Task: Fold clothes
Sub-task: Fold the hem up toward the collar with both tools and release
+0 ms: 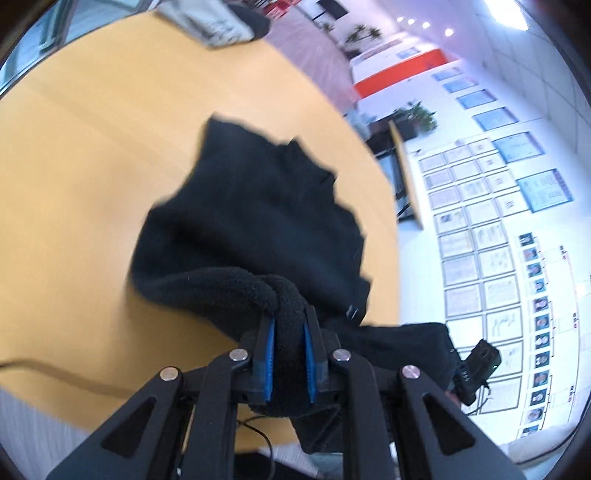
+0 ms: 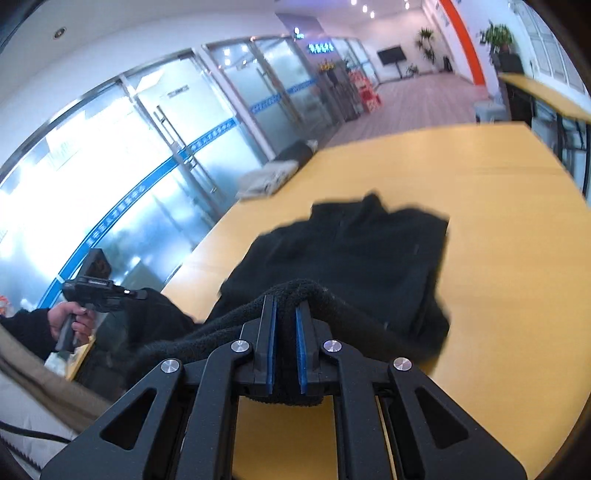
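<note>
A black fleece garment (image 1: 255, 221) lies partly on the yellow table (image 1: 92, 155) and hangs from both grippers. My left gripper (image 1: 290, 317) is shut on a thick rolled edge of the fleece, lifted above the table. My right gripper (image 2: 285, 310) is shut on another part of the same edge of the garment (image 2: 351, 251), whose far part with the collar rests on the table (image 2: 498, 258). The right gripper's body shows at the lower right of the left wrist view (image 1: 476, 369). The left gripper in a hand shows at the left of the right wrist view (image 2: 92, 288).
A folded pale cloth (image 2: 266, 177) and a dark item (image 2: 295, 151) lie at the table's far edge; the pale cloth also shows in the left wrist view (image 1: 214, 22). A cable (image 1: 55, 376) runs across the near table edge. Glass doors (image 2: 129, 166) stand beyond.
</note>
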Demonstrator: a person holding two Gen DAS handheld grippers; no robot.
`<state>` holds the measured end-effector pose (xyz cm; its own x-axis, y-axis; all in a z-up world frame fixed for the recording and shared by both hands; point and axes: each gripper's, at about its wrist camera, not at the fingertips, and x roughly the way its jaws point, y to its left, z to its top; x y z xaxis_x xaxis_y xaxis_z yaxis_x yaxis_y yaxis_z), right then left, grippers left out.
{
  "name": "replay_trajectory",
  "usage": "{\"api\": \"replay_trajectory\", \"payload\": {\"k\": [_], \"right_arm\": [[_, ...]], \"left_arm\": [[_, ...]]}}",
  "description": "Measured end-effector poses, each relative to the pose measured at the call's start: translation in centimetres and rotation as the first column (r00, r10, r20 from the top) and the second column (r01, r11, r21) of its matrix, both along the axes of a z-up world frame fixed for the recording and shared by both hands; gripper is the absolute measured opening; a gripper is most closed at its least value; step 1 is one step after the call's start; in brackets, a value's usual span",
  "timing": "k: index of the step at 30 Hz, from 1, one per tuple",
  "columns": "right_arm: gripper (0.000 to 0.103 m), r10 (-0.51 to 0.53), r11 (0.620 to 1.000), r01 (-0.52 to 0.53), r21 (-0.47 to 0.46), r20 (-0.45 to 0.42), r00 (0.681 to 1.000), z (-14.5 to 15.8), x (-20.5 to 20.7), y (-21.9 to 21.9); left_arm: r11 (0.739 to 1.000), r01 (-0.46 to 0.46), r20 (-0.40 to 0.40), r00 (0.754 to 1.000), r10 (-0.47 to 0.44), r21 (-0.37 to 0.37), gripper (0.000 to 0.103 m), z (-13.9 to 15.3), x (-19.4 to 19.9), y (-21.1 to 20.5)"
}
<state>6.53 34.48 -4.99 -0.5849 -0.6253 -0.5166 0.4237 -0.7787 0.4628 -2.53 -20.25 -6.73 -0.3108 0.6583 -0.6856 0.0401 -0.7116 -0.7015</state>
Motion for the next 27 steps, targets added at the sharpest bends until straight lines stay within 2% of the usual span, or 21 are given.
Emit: {"api": "replay_trajectory", "payload": {"k": [2,4,6,10,16,23,25,26,27], "right_arm": [[0.007,-0.019,1.0,0.019,0.01,-0.021,1.0,0.9,-3.2,0.1],[0.007,-0.036,0.999,0.037,0.023,-0.038,0.999,1.6,-6.5,0.2],[0.007,-0.054,0.997,0.056,0.06,-0.034,0.998,1.1,-10.2,0.0],[0.008,-0.109,0.992,0.107,0.072,0.024,0.994,-1.8,-18.0,0.0],[0.008,-0.177,0.98,0.164,0.108,0.114,0.978,-8.2,-26.7,0.4],[0.01,-0.185,0.979,0.156,0.132,0.246,0.951,-15.2,-31.7,2.3],[0.014,-0.17,0.982,0.141,0.128,0.26,0.951,-15.3,-31.7,2.8],[0.023,-0.162,0.983,0.133,0.125,0.267,0.95,-15.3,-31.7,3.0],[0.05,-0.157,0.984,0.127,0.125,0.267,0.951,-15.3,-31.6,3.2]], "left_arm": [[1.0,0.006,-0.032,0.999,-0.006,0.009,0.013,1.2,-3.1,0.8],[1.0,0.018,-0.057,0.998,-0.017,0.015,0.013,1.1,-8.1,1.1],[0.999,0.029,-0.066,0.997,-0.028,0.02,0.013,-0.1,-12.7,1.2],[0.999,0.026,-0.049,0.998,-0.025,0.024,0.014,-3.6,-20.9,1.1],[1.0,0.018,0.024,1.0,-0.018,-0.024,0.014,-9.8,-25.7,1.8],[0.997,0.014,0.109,0.994,-0.006,-0.08,0.018,-17.0,-31.1,2.5],[0.995,0.014,0.133,0.991,-0.001,-0.097,0.02,-19.0,-32.7,2.7],[0.994,-0.003,0.127,0.992,0.016,-0.106,0.024,-18.8,-32.5,2.9],[0.993,0.002,0.113,0.994,0.012,-0.12,0.032,-18.1,-32.3,2.9]]}}
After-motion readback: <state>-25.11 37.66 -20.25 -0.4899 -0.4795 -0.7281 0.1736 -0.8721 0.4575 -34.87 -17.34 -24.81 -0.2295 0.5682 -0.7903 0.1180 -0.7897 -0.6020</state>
